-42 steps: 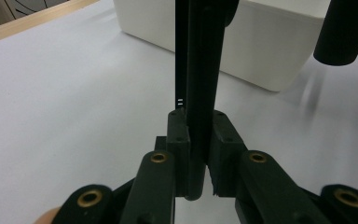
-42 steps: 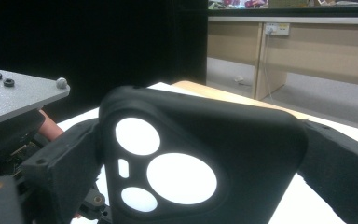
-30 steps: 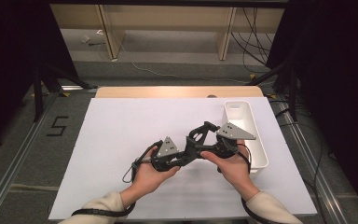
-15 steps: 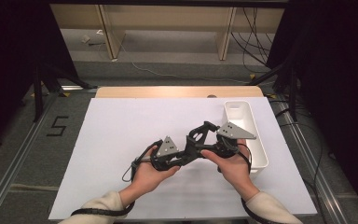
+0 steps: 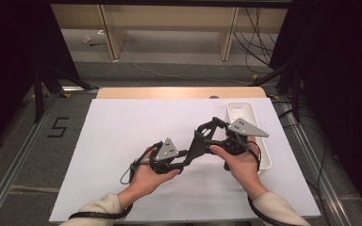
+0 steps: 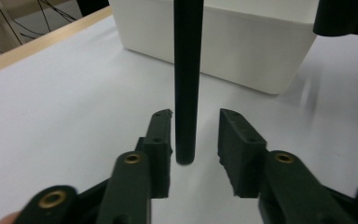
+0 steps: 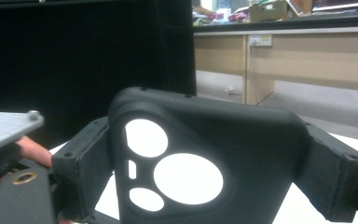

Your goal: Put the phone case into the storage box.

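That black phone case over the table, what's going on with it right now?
A person works two hand-held grippers above the white table. The right gripper is clamped across the black phone case, holding it up by its two side edges. The left gripper has just been opening its jaws; the case's edge stands between them, but the pads are off it. A white bin sits on the table just beyond the grippers.

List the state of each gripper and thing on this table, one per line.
left gripper: open; its jaws have just been opening, with the case's edge between them and not gripped
right gripper: shut on phone case
phone case: black, clamped by two opposite sides
white bin: upright on the table; the part that shows is empty
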The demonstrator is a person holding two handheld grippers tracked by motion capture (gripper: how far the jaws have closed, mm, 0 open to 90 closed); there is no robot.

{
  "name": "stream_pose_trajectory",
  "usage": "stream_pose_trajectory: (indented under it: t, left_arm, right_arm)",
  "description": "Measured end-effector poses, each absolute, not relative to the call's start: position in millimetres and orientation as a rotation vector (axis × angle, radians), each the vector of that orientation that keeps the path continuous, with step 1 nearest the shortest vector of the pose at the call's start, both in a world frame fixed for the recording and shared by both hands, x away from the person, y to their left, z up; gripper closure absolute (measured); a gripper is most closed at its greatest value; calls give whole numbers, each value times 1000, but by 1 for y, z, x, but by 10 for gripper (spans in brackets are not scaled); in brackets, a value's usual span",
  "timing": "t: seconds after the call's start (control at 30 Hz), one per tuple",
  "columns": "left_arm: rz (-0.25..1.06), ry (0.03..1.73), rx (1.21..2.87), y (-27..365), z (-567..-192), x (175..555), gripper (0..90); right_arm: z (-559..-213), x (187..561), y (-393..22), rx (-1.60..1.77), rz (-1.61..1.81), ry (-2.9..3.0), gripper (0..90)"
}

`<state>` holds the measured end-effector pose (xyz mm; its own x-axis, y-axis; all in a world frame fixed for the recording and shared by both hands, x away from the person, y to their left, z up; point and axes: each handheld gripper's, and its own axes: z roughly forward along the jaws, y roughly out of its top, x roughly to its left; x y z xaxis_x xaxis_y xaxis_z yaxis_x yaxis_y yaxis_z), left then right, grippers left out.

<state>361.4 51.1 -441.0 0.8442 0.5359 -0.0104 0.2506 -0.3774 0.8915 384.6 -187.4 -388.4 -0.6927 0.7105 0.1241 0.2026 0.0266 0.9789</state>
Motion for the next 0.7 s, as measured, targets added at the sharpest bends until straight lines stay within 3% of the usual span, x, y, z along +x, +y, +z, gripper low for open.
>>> stream_pose_trajectory:
  t: [0.23, 0.47, 0.53, 0.7]
  left_arm:
    - [295, 564, 2007, 62, -439, 360, 325]
    - [340, 593, 2037, 79, -436, 357, 42]
    - [350, 606, 2025, 86, -435, 356, 0]
    - [390, 620, 2014, 102, -436, 353, 0]
  right_arm:
    - [-387, 386, -195, 952, 1701, 1889, 152]
    - [-385, 387, -200, 954, 1701, 1868, 152]
    - [-384, 387, -200, 954, 1700, 1864, 153]
    - [-383, 388, -201, 949, 1699, 1858, 152]
